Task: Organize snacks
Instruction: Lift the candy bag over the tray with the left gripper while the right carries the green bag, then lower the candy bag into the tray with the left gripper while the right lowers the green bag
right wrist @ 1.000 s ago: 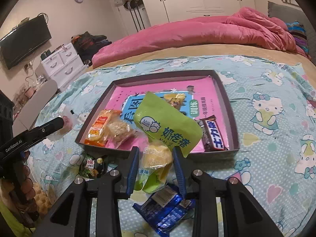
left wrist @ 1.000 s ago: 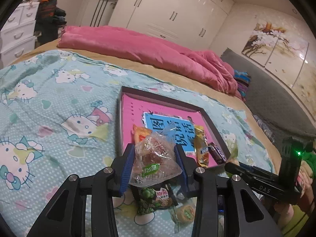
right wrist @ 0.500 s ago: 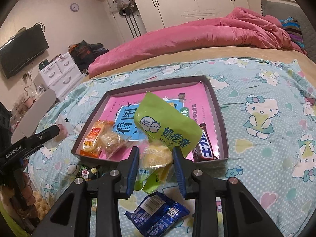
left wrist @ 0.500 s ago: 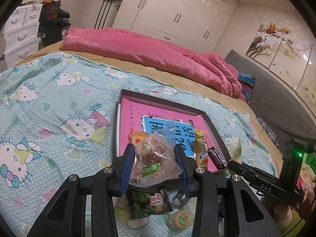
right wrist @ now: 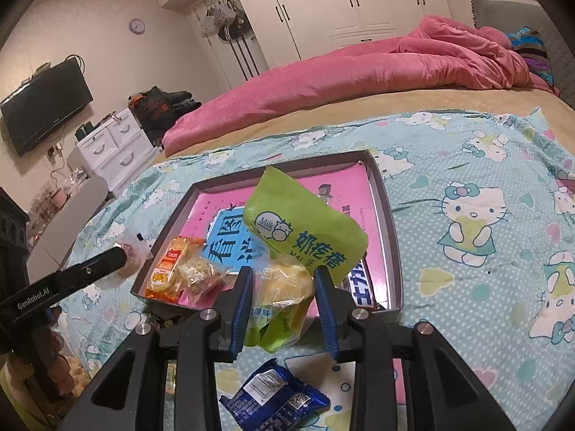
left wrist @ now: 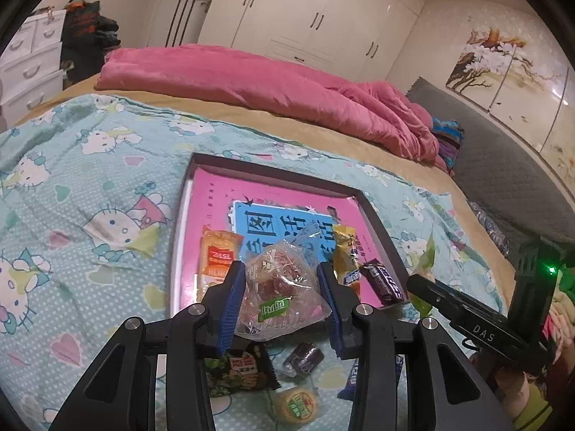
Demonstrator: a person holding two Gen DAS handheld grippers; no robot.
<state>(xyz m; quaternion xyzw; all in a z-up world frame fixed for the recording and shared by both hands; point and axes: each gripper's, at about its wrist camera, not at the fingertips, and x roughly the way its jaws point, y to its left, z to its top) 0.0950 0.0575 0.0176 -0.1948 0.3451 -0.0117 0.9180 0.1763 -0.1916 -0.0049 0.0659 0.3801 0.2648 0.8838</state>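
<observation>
My left gripper (left wrist: 282, 280) is shut on a clear snack bag (left wrist: 282, 292) with reddish pieces and a green label, held just short of the near edge of the dark tray (left wrist: 276, 172). The tray has a pink and blue sheet inside, with an orange packet (left wrist: 217, 255), a yellow packet (left wrist: 343, 251) and a dark chocolate bar (left wrist: 382, 280) on it. My right gripper (right wrist: 284, 282) is shut on a green milk snack pouch (right wrist: 305, 231), lifted over the tray's near edge (right wrist: 393, 240). In that view the tray also holds an orange packet (right wrist: 169, 264) and a clear cracker bag (right wrist: 201, 273).
Loose snacks lie on the Hello Kitty sheet (left wrist: 90, 179) below the left gripper: a green-black packet (left wrist: 240, 370), a dark wrapped sweet (left wrist: 303, 357), a round pastry (left wrist: 296, 404). A blue packet (right wrist: 275, 400) lies under the right gripper. A pink duvet (left wrist: 251, 82) lies behind.
Both grippers have drifted with their bags still held; the tray sits a little farther off in each view. More loose snacks show beneath the left gripper.
</observation>
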